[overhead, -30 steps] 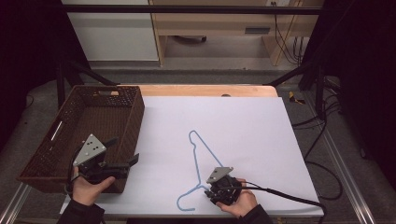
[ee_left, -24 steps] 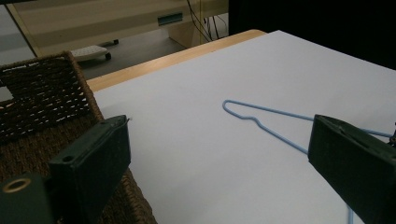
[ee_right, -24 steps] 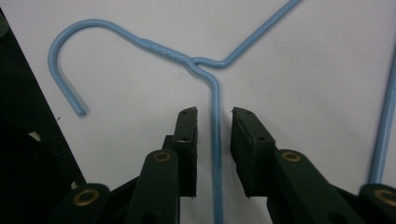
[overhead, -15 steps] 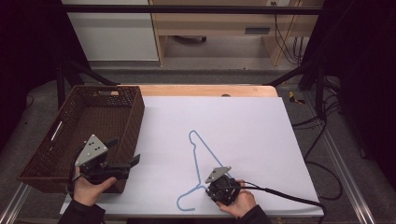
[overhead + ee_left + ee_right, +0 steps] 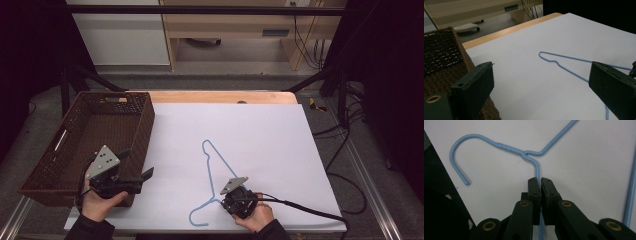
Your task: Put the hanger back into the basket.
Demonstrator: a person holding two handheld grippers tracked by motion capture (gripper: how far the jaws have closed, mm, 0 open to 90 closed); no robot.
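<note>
Thin light-blue wire coat hanger (image 5: 534, 152) flat on white table sheet (image 5: 260, 135), one shoulder wire clenched by right gripper (image 5: 540, 182) just below twisted neck, hook beyond jaws, leftward. Likely light, springy, slippery; grip near neck suits. Left gripper (image 5: 541, 82) released, beside brown woven basket (image 5: 100, 125).

The wire hanger (image 5: 216, 183) is light blue along its hook, neck and arms, lying at the lower centre of the frame. The tabletop (image 5: 260, 135) under it is plain white, with a pale wood edge across the top. At the left, the basket (image 5: 90, 131) is dark brown with a tight woven pattern and a lighter slot in its near wall. Both tongs, left (image 5: 134, 174) and right (image 5: 540, 182), are matt black; brass-coloured rivets dot the right tongs' links, and each carries a grey three-cornered plate. The surroundings at the upper corners are black.
</note>
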